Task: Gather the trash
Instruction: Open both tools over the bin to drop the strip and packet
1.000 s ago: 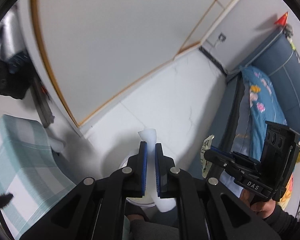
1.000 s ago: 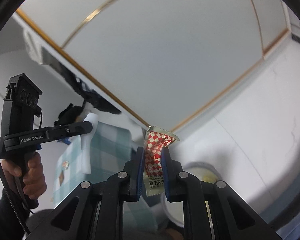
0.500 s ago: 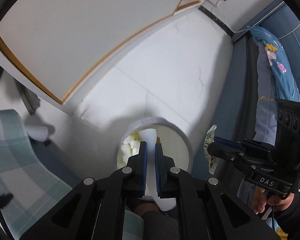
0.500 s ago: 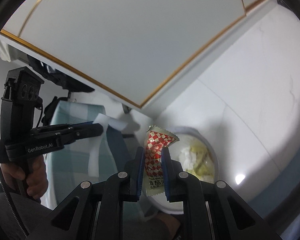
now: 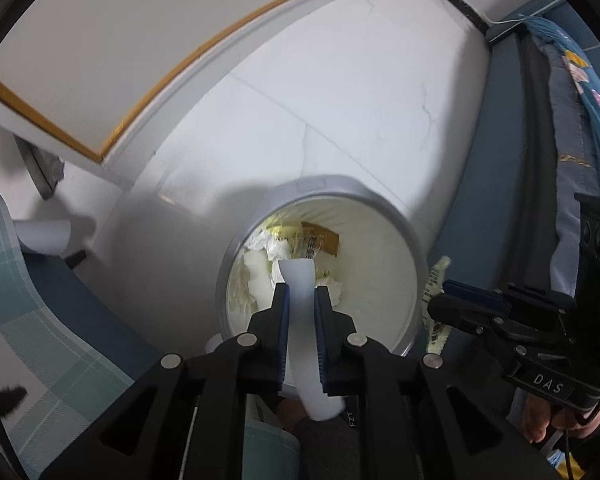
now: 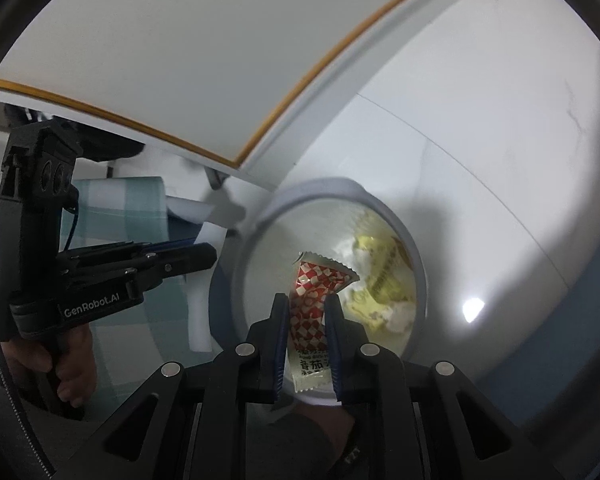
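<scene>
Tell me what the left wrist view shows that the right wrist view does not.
Only the left wrist view shows the blue flowered bedding at the right edge, and the white strip seen between the left gripper fingers, whose jaws have just been opening.

Only the right wrist view shows the red checked front of the sauce packet in the right gripper.

Both show the round bin with paper and wrappers inside, the white floor and the checked cloth.
</scene>
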A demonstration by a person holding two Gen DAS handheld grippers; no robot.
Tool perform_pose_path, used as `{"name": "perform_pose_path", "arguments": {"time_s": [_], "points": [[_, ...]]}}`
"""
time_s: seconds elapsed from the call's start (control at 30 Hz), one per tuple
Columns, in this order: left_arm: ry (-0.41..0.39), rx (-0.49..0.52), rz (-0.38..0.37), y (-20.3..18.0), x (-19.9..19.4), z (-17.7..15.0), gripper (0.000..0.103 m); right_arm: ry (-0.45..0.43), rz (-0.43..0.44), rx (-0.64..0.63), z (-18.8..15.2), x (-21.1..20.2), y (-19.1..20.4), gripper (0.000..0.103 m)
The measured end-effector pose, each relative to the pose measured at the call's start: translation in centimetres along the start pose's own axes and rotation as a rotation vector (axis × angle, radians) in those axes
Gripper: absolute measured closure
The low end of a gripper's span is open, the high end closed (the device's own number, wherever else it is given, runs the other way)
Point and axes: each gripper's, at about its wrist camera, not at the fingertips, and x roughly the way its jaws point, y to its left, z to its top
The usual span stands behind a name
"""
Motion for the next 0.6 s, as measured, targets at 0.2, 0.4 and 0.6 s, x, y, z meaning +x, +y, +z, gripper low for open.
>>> {"name": "perform_pose_path", "arguments": {"time_s": [0.2, 0.4, 0.6], "points": [[0.050, -0.017, 0.011, 0.5, 1.8, -0.4, 0.090, 0.052, -0.031, 0.038, -0.6, 1.3, -1.0, 0.081], [0.052, 0.005, 0.045, 0.2, 1.8, -0.7, 0.079, 0.052, -0.024, 0.045, -0.8, 0.9, -1.4, 0.072], [-0.024, 0.009, 0.105, 0.4, -0.3, -0.8, 0.055, 0.013, -0.026, 0.039, -0.9, -0.7, -1.1, 0.064]]}}
